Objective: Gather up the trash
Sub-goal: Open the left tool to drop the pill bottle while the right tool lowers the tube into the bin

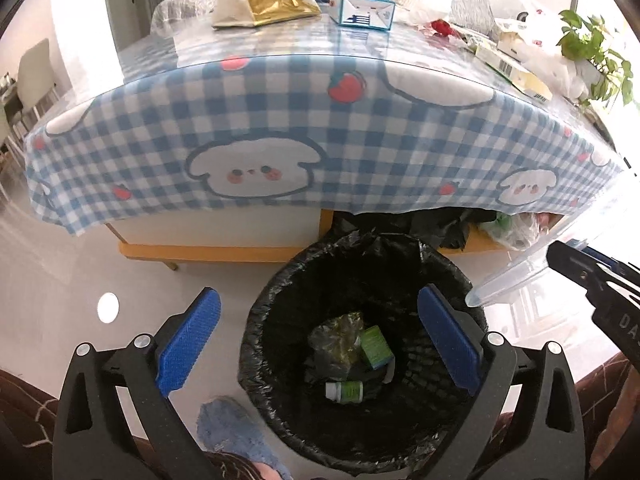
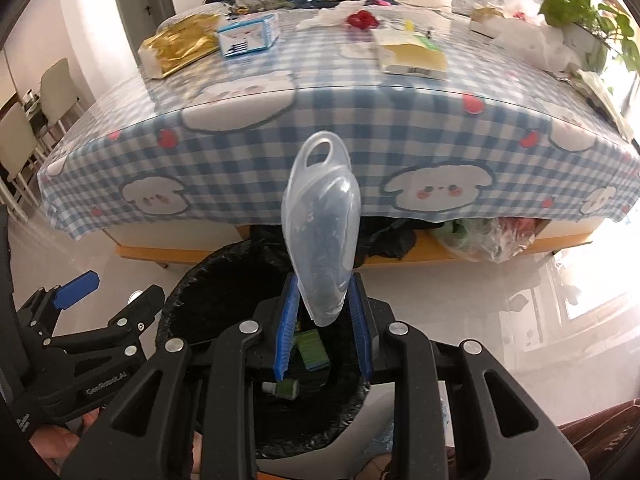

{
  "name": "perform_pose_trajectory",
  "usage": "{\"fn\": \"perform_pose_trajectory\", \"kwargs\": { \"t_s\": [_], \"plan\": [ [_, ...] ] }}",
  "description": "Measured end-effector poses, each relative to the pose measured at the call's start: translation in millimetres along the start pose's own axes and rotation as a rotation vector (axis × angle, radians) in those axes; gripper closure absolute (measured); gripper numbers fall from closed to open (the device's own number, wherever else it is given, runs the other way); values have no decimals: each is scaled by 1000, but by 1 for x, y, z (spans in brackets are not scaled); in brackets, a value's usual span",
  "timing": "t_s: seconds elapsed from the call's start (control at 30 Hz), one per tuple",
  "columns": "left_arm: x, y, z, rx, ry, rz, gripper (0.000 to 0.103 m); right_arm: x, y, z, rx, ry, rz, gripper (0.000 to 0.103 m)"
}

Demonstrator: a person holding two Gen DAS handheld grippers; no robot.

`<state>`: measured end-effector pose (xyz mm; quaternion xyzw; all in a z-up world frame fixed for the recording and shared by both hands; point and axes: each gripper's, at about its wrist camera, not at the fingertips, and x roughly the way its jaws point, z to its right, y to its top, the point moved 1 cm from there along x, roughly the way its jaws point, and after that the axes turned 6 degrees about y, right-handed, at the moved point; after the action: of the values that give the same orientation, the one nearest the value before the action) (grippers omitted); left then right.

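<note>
The left gripper [image 1: 318,326] hung with fingers spread wide over the lined trash bin [image 1: 280,300]; the right gripper [image 2: 323,322] pinched a clear plastic case [image 2: 320,224] above it.

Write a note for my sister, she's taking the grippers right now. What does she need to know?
Left gripper: open, empty, above the trash bin.
Right gripper: shut on a clear plastic case, over the bin.
Done: green box, small bottle and crumpled wrapper are in the bin.
Left: drop the case in, then fetch the gold bag and other litter from the table.
</note>
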<state>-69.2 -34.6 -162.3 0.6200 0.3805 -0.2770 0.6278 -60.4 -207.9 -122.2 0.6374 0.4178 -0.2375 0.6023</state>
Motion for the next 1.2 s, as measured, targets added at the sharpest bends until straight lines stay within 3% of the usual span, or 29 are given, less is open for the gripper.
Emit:
{"fn": "perform_pose_trajectory", "kwargs": {
  "t_s": [0.17, 0.3, 0.57, 0.83, 1.2],
  "plan": [
    [1, -5, -16, -5, 15, -15, 6, 9, -1, -16, -19, 6, -14, 78],
    [6, -9, -26, -25, -17, -40, 6, 23, -4, -29, -37, 12, -32, 78],
    [10, -15, -50, -65, 19, -32, 6, 55, -15, -46, -73, -2, -85, 78],
    [18, -19, -60, -71, 61, -50, 6, 78, -22, -48, -61, -11, -128, 78],
    [25, -23, -58, -69, 45, -59, 6, 95, -28, -49, -91, -5, -159, 78]
  ]
}}
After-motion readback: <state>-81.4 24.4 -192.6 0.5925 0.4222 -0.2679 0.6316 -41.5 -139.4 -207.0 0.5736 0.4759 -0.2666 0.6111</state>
